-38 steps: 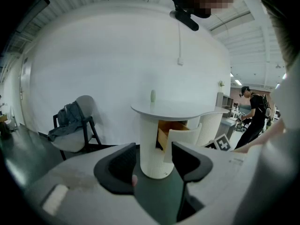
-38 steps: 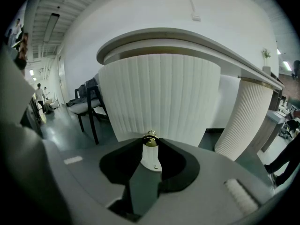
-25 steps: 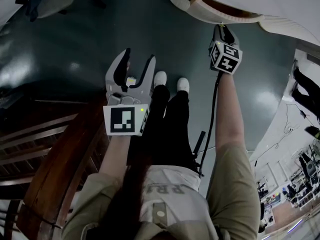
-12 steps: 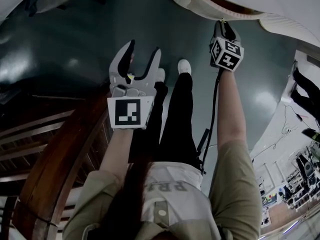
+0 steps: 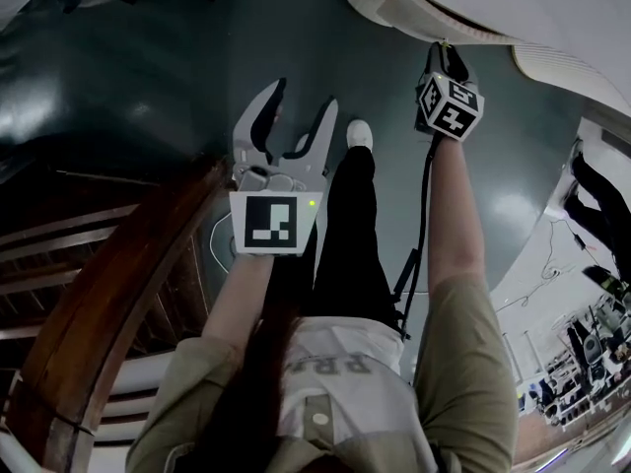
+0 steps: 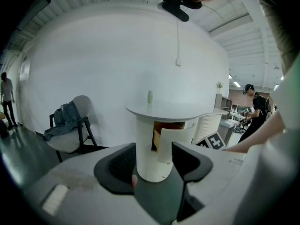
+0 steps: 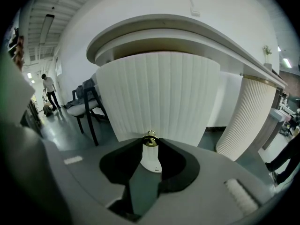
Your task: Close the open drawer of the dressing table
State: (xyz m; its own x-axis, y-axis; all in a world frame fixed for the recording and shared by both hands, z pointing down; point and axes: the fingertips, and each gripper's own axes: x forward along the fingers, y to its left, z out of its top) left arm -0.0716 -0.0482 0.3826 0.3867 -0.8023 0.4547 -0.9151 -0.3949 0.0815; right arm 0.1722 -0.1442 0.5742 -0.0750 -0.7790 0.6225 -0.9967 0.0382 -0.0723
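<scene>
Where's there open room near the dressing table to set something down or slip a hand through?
Free: the dark floor between the wooden frame and the dressing table, and the visible tabletop, bare except one small bottle. Crowded: the drawer front, where the right gripper is shut on the knob, and the floor by the shoe.

Matt, ribbed white drawer [image 7: 159, 93] — shiny brassy metal knob [image 7: 150, 140] — glossy dark floor [image 5: 148, 67].

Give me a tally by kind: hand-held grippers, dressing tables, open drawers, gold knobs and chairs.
hand-held grippers: 2 (left hand-held gripper, right hand-held gripper)
dressing table: 1
open drawer: 1
gold knob: 1
chair: 1
Total: 6
</scene>
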